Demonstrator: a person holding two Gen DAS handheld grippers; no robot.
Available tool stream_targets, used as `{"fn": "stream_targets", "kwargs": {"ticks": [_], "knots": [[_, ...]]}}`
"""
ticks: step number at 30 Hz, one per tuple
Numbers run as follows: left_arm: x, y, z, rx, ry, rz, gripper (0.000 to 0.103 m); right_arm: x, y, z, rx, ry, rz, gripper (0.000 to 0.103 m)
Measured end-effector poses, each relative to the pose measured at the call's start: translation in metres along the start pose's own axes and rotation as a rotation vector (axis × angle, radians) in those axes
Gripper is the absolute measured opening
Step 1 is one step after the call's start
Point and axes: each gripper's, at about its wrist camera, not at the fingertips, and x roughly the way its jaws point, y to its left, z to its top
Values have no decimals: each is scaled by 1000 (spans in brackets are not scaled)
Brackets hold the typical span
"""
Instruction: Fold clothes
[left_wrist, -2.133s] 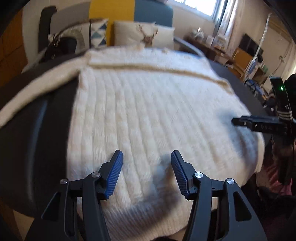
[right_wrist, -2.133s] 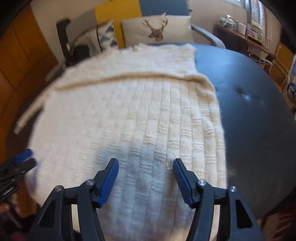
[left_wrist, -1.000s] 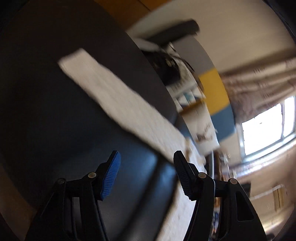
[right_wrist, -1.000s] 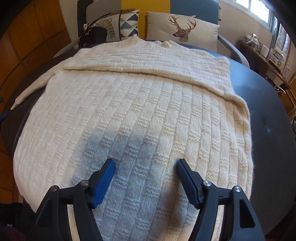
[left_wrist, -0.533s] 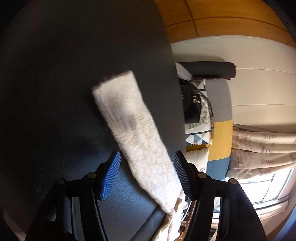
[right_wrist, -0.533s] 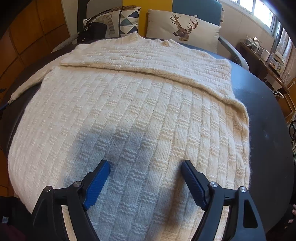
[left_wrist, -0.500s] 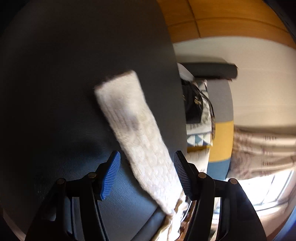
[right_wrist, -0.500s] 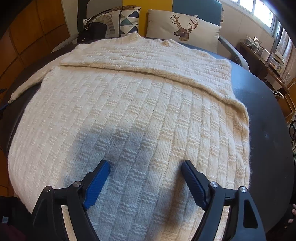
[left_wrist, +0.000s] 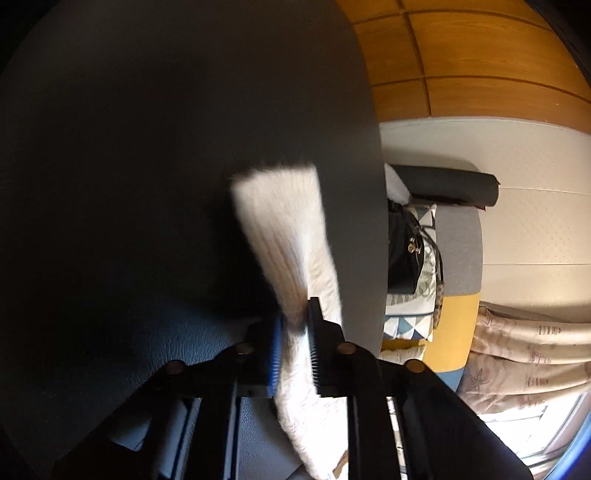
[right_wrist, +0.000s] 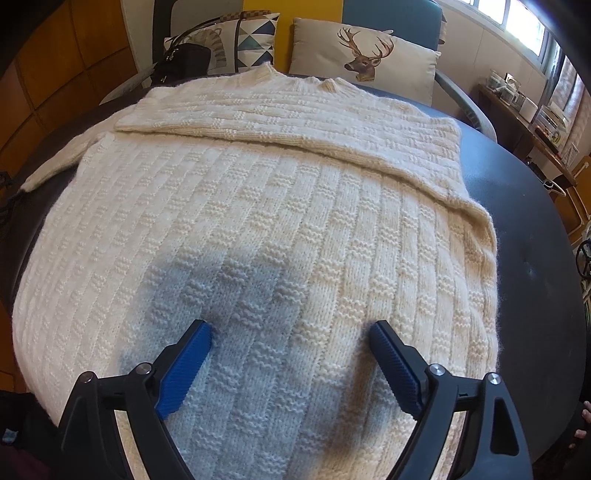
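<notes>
The left gripper (left_wrist: 295, 347) has its jaws clenched on the sleeve (left_wrist: 284, 229) of the cream sweater (right_wrist: 258, 221), the knit pinched between the blue pad and the black one a little way in from the cuff. From the jaws the sleeve runs straight ahead, its long axis in line with the fingers, and ends in a square cuff that hangs free over the dark counter (left_wrist: 147, 147); behind the jaws the rest of the sleeve trails back toward the body of the sweater. In the right wrist view that same sleeve reaches off the sweater's left shoulder to the counter's edge, so the fold it calls for is, as I judge it, a carry inward across the chest, where the other sleeve already lies folded over. The left hand alone has that sleeve; the right is well apart from it. The right gripper (right_wrist: 291, 339) points steeply down over the lower body of the sweater, near the hem, its jaws released and opening wider, pads apparently just above the knit with nothing pinched between them. Beyond the counter sit a deer cushion (right_wrist: 362, 51) and a black bag (right_wrist: 181, 62).
</notes>
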Motion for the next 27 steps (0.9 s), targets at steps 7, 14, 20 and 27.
{"fn": "stream_targets", "kwargs": {"ticks": [7, 14, 20, 27], "knots": [[-7, -10, -3, 30, 8, -132, 8, 1, -1, 0, -5, 0, 0, 90], [-1, -58, -30, 1, 99, -362, 7, 4, -4, -1, 3, -6, 1, 91], [18, -151, -105, 106, 266, -561, 7, 3, -7, -3, 7, -14, 14, 91], [39, -244, -265, 361, 565, -711, 7, -3, -20, -10, 46, -32, 46, 91]]}}
